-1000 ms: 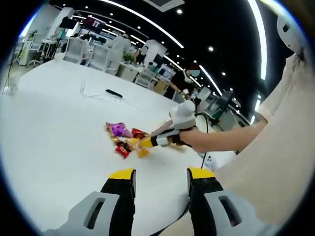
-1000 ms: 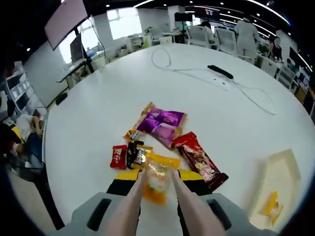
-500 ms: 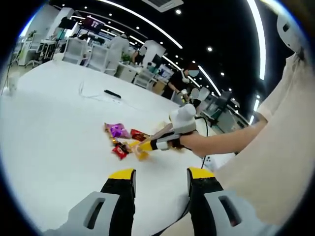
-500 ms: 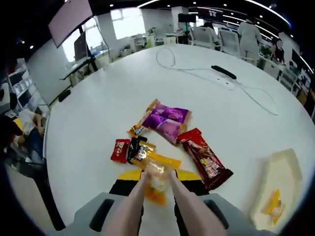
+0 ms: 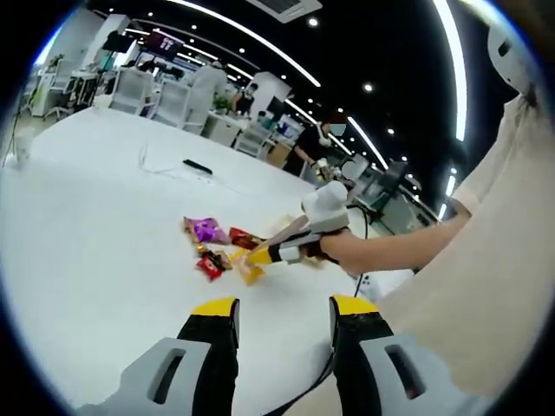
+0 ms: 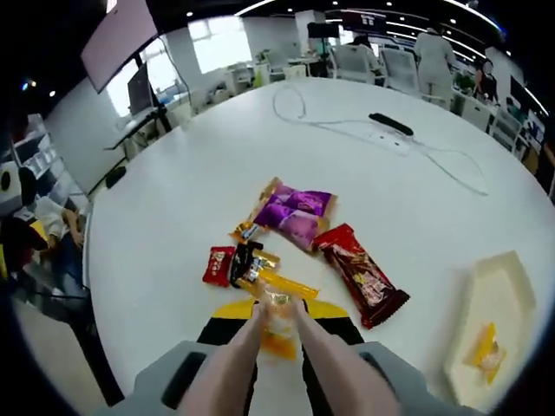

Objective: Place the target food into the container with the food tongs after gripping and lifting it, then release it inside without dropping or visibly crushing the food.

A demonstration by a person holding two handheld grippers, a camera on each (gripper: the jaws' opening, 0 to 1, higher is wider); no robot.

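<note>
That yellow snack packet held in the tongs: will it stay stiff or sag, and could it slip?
The yellow packet looks like thin, glossy film, so probably light and floppy, likely sagging below the tongs. The shiny wrap may slip under a light pinch, and contents might crush if squeezed harder.

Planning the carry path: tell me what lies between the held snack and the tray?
In the right gripper view, the dark red wrapper sits between the orange snack in the tongs and the tray; beyond it, bare table.

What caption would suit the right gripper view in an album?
Tongs grip an orange snack packet above scattered wrapped snacks on a white table, tray nearby.
</note>
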